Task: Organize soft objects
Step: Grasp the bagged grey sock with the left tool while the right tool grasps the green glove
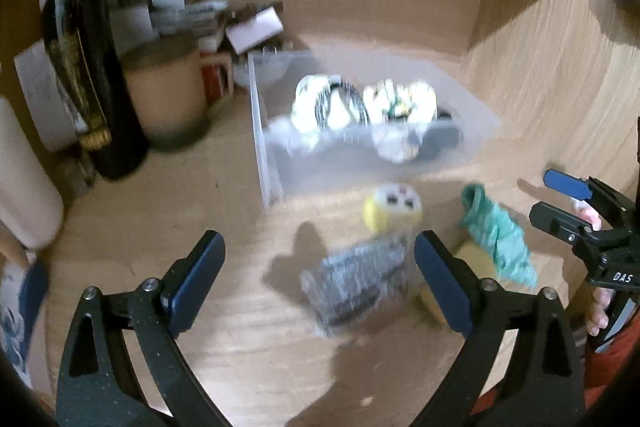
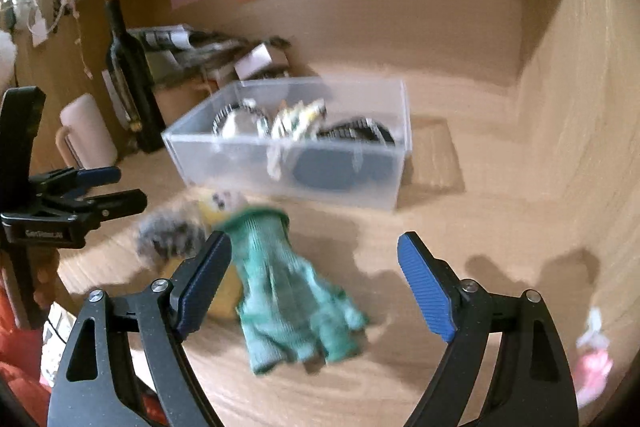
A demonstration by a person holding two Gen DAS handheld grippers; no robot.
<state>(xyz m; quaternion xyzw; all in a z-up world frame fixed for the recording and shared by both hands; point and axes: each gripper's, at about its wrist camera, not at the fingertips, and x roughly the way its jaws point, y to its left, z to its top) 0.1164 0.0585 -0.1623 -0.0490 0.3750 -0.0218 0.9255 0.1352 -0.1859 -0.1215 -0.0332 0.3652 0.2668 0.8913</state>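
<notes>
A green glove lies on the wooden surface between the fingers of my open right gripper; it also shows in the left wrist view. A grey fuzzy item lies between the fingers of my open left gripper, and shows blurred in the right wrist view. A yellow and white soft toy lies just beyond it, in front of a clear plastic bin that holds several patterned soft items. Something yellow lies partly under the glove.
A dark bottle, a beige mug, a white roll and cluttered papers and boxes stand at the back left. Wooden walls close the back and right. A pink object lies at the far right.
</notes>
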